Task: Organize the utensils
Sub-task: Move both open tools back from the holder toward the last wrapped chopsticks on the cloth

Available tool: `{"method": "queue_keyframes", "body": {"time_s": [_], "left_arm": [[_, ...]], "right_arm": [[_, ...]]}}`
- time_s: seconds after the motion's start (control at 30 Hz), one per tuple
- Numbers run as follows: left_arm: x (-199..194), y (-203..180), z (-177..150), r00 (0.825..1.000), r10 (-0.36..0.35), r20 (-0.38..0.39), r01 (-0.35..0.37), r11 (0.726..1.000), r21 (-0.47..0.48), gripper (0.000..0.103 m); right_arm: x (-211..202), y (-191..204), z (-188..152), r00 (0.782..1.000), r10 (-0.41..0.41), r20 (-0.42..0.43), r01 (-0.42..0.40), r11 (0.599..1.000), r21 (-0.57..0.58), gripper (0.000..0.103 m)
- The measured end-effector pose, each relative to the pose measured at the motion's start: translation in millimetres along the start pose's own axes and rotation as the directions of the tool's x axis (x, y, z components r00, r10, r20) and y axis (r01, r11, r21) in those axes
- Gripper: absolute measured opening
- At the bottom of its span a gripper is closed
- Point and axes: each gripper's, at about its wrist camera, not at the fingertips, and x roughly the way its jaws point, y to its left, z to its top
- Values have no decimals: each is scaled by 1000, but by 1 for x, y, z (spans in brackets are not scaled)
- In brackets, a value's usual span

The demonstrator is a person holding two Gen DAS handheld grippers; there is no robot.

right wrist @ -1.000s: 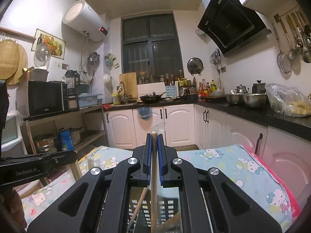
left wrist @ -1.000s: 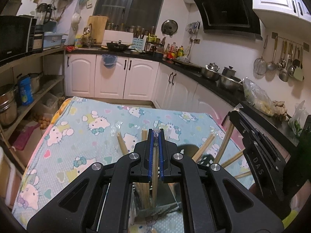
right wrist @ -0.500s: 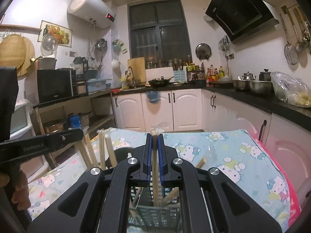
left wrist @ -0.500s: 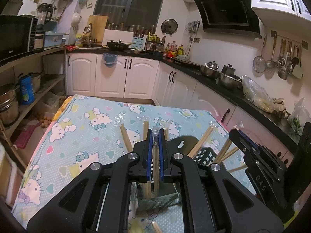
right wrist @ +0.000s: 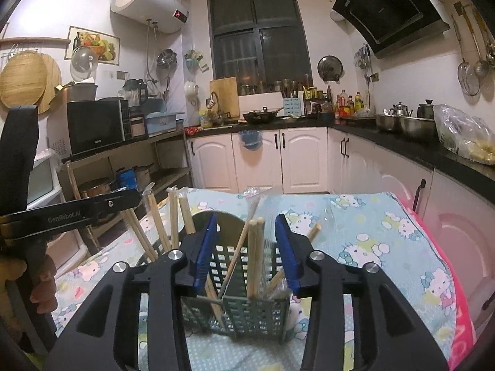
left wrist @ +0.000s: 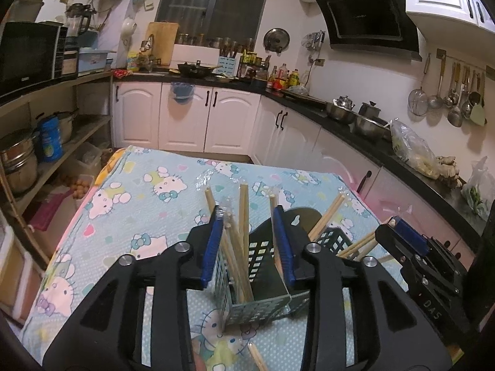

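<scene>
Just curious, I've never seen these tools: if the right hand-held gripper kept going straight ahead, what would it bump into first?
Probably the wooden chopsticks standing in the green slotted holder: they rise between the right hand-held gripper's open jaws, which have just been opening. Depth is hard to judge.

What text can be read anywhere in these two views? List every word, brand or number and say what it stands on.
"GenRobot.AI": white lettering on the side of the black left gripper, seen from the right wrist.
"DAS": embossed on the black right gripper, seen from the left wrist.
Red digits on the white cylindrical water heater: too blurred to read.
Brand marks on the black microwave oven and black range hood: too small to read.
</scene>
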Motion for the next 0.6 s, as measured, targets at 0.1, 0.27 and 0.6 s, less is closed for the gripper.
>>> {"method": "queue_keyframes", "body": {"time_s": [0.1, 0.27, 0.6], "left_arm": [[-3, 2, -3, 1000, 4, -5, -5, 1000, -10, 36], [-7, 5, -9, 1000, 10, -15, -10, 1000, -27, 46], [-17, 8, -24, 999, 21, -42, -23, 998, -54, 68]], "right_arm": [[-3, 0, -2, 1000, 0, -7, 0, 1000, 0, 41], [-8, 0, -5, 1000, 3, -11, -3, 1000, 1, 48], [-18, 2, -12, 1000, 7, -29, -7, 1000, -9, 61]]}}
